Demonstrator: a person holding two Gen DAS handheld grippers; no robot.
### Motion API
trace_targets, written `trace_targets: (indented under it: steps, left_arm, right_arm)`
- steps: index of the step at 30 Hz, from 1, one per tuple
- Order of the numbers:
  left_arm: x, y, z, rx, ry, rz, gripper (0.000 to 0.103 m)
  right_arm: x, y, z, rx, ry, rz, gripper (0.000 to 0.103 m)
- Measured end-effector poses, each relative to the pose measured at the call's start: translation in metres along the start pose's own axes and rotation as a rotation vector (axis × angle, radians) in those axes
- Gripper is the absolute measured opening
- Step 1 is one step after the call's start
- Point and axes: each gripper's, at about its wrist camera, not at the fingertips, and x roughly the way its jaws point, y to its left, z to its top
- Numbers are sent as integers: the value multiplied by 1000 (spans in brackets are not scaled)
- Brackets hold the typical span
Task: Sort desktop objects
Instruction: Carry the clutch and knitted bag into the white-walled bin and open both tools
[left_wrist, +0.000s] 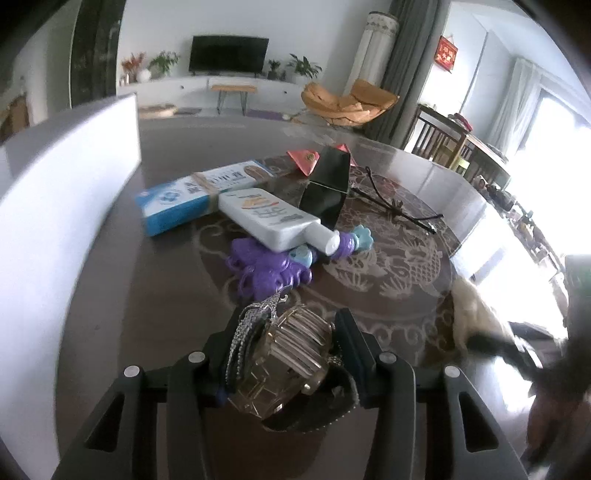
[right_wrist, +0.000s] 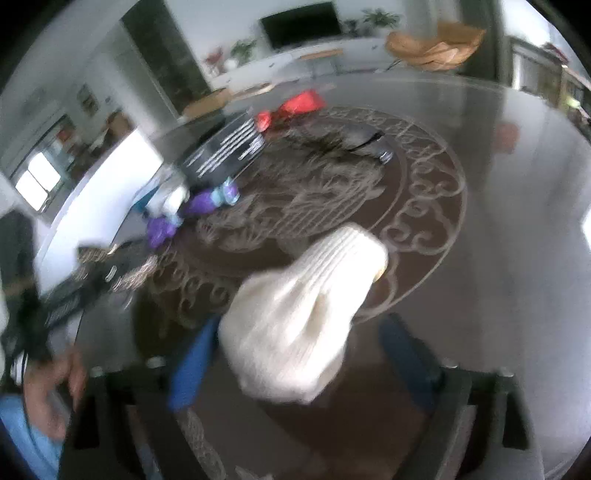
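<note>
My left gripper (left_wrist: 288, 332) is shut on a smoky see-through hair clip (left_wrist: 291, 354) with a sparkly band draped over it; both pads press its sides, just above the dark patterned table (left_wrist: 388, 266). In the right wrist view, a cream knit hat (right_wrist: 314, 288) lies between the blue-padded fingers (right_wrist: 192, 365) of my right gripper (right_wrist: 301, 325). The left pad is against the knit, and a strip of table shows between it and the right pad. The picture is blurred. The same knit hat (left_wrist: 476, 314) shows at the table's right edge in the left wrist view.
Mid-table is a heap: a blue-and-white box (left_wrist: 173, 206), a white bottle (left_wrist: 273, 221), a purple toy (left_wrist: 266, 269), a black pouch (left_wrist: 328, 184), red envelopes (left_wrist: 304, 160) and spectacles (left_wrist: 395, 206). A tall white panel (left_wrist: 55, 206) stands at the left. A person's hand (right_wrist: 55, 380) shows at lower left.
</note>
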Motion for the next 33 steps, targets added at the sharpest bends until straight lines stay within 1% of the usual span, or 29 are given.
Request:
trace_targets:
  steps: [1,3,5,7,10,12,14,15,17,19,21,23,24,25,27,29,30,31,32,33]
  left_arm:
    - [-8,-1,-6,7,-7,7,48]
    - [-25,-3,-16,13,-22,12,48]
    - [-42,-1,-26,-2,-44,19,48]
    - [-57,3,-28,-33,-64,12,48]
    - [-88,16,-22,-95,-109,-25,48]
    - [-114,25,-11,-126,-150,-39,48]
    - [-147,39,1,-139,-205,-31,48]
    - [-160,45,7,-142,-226,-16,48]
    - [-188,71,16,-158,-259,33,48]
    - [-207,100,18,-179,-273,104,48]
    - [-218,135,15,-219,-258,169,48]
    - [-221,170,7,-255,-223,238,48]
    - [-220,186,2,-268,-192,279,48]
    - [-218,200,-5,-281,-161,305,48]
    - [-212,219,-16,-311,-114,336,48]
    - [-206,239,-26,-349,-66,354,48]
    - [-203,246,-29,-366,-47,357,49]
    - [-199,254,-33,-387,-25,359,49]
    - [-197,257,-36,-400,-8,359,51]
    - [-195,261,-38,-410,4,362,62]
  right_arm:
    - [0,1,2,-7,9,-9,55]
    - [-5,-1,2,1,28,28,52]
    - [-18,1,-2,-9,9,61,52]
    - [-32,5,-4,-26,-16,91,52]
    - [-51,27,-4,-83,-50,124,52]
    - [-63,55,0,-134,-76,164,52]
    - [-69,85,6,-182,-97,209,52]
    - [-73,101,9,-206,-107,235,52]
    - [-80,149,17,-273,-126,314,52]
    - [-80,190,21,-334,-135,366,52]
    - [-80,240,24,-414,-145,423,52]
    - [-75,291,24,-503,-150,466,52]
    - [-70,316,23,-546,-143,484,52]
    - [-64,330,22,-568,-133,494,52]
    - [-44,368,17,-627,-96,508,52]
    - [-24,389,11,-653,-57,505,52]
    - [-12,400,9,-658,-28,505,54]
    - [-3,407,8,-660,-5,506,58]
    - [10,415,6,-660,40,492,59]
    - [15,417,6,-655,54,483,65]
